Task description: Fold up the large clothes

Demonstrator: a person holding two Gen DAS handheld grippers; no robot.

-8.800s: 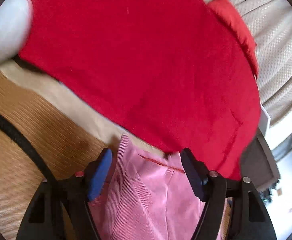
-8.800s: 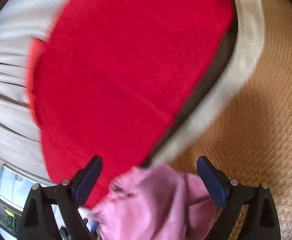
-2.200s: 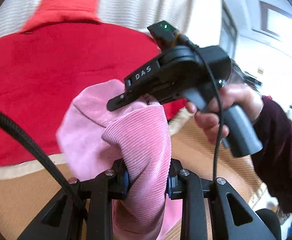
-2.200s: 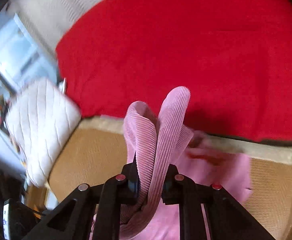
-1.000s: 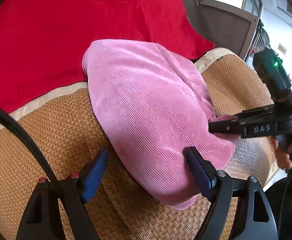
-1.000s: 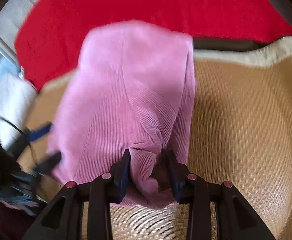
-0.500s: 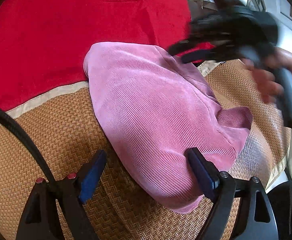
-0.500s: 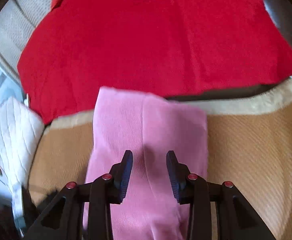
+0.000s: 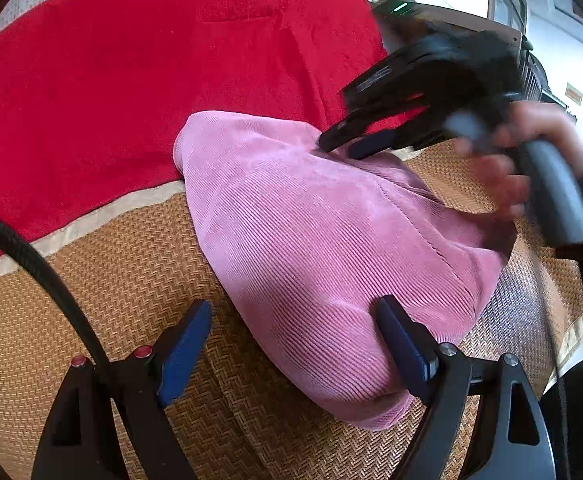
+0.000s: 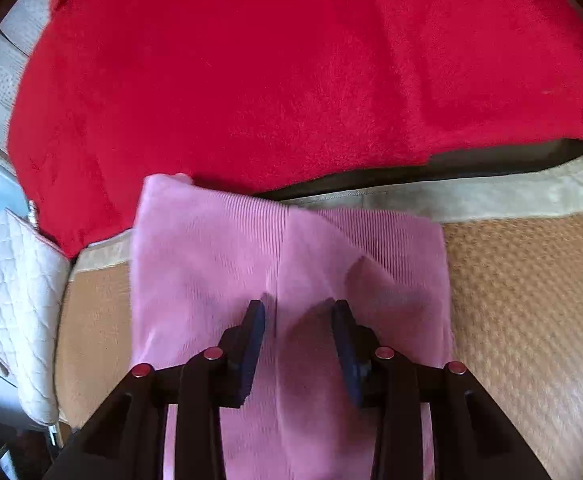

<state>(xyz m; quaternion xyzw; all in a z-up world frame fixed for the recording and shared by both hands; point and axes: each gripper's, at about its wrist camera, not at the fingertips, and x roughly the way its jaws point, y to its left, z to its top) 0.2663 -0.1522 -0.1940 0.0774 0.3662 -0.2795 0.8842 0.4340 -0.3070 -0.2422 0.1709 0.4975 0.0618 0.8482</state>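
Note:
A pink corduroy garment (image 9: 311,232) lies folded in a thick bundle on the woven mat (image 9: 131,288). It also shows in the right wrist view (image 10: 219,264), where its far edge meets the red blanket. My left gripper (image 9: 291,340) is open and empty, with its jaws on either side of the bundle's near end. My right gripper (image 10: 297,340) is partly open and empty, just above the garment. The right gripper also shows in the left wrist view (image 9: 355,144), over the bundle's far side.
A red blanket (image 9: 131,60) covers the surface behind the mat and shows in the right wrist view (image 10: 291,72) too. A white quilted cushion (image 10: 7,292) lies at the left. A black cable (image 9: 31,256) crosses the left wrist view.
My right gripper let go of the garment's fold, opened and moved over the bundle's far side. My left gripper stayed open at the near end.

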